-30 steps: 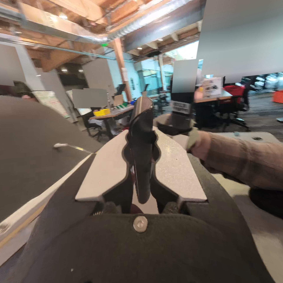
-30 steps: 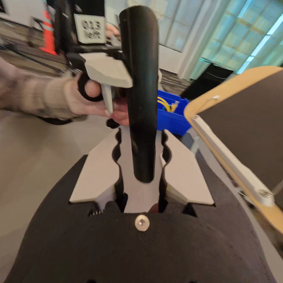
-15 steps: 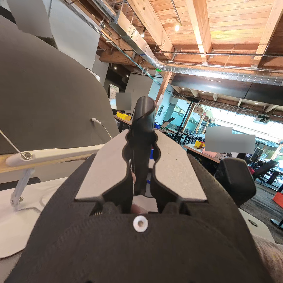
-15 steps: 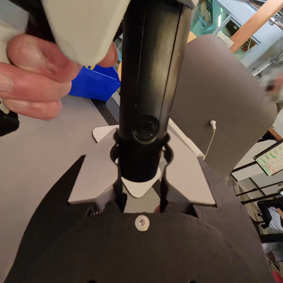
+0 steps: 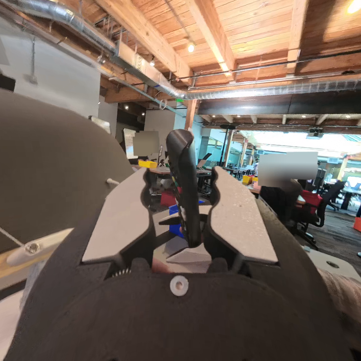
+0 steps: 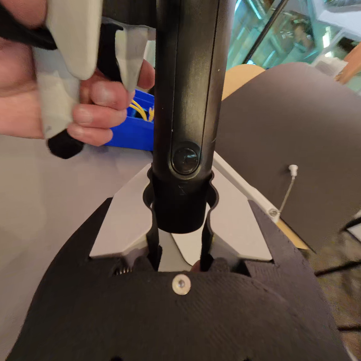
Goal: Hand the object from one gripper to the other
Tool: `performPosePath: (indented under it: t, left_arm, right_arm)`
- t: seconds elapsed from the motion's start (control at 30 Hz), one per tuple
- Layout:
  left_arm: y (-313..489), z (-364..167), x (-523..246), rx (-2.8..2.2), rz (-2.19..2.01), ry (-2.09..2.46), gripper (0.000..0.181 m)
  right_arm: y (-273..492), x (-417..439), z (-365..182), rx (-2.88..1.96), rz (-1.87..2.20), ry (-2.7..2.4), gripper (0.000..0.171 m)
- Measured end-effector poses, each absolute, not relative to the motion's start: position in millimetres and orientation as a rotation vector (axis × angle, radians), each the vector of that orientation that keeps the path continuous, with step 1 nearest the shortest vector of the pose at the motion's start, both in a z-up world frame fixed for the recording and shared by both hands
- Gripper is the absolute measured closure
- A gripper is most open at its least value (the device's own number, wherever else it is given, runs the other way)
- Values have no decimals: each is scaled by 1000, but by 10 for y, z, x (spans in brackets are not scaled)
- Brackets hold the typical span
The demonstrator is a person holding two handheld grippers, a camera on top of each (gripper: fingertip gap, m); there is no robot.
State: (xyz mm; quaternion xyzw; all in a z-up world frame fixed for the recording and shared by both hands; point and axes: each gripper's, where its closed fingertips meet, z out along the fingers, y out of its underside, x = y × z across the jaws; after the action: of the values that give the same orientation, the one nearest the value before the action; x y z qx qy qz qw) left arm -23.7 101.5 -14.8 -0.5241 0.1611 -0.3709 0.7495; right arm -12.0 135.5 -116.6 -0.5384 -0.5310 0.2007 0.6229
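The black remote (image 5: pixel 183 187) is now released by the left gripper (image 5: pixel 179 187), jaws parted since before, and clamped by the right gripper (image 6: pixel 180 195).

A blue bin (image 6: pixel 134 130) of yellow cables sits beside a dark panel (image 6: pixel 283 136).

In your left wrist view, the remote (image 5: pixel 183 187) stands nearly upright between the parted fingers of your left gripper (image 5: pixel 178 175), with clear gaps at 9 and 3 o'clock. A bin (image 5: pixel 174 220) lies behind it, low at 7 o'clock; a curved panel (image 5: pixel 48 166) fills 9 o'clock.

In your right wrist view, the remote (image 6: pixel 187 97) runs from centre to 12 o'clock, its near end seated between the fingers of your right gripper (image 6: pixel 180 195). Your hand (image 6: pixel 58 101) sits at 10 o'clock, the bin (image 6: pixel 134 127) behind it, the panel (image 6: pixel 283 136) at 3 o'clock.
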Motion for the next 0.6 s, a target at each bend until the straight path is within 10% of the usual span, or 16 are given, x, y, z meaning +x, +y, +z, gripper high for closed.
performPosePath:
  t: [0.6]
  left_arm:
    - [5,-244,376,-912,-1169,1030,123]
  right_arm:
    - [-190,269,-1287,-828,1856,-1719,123]
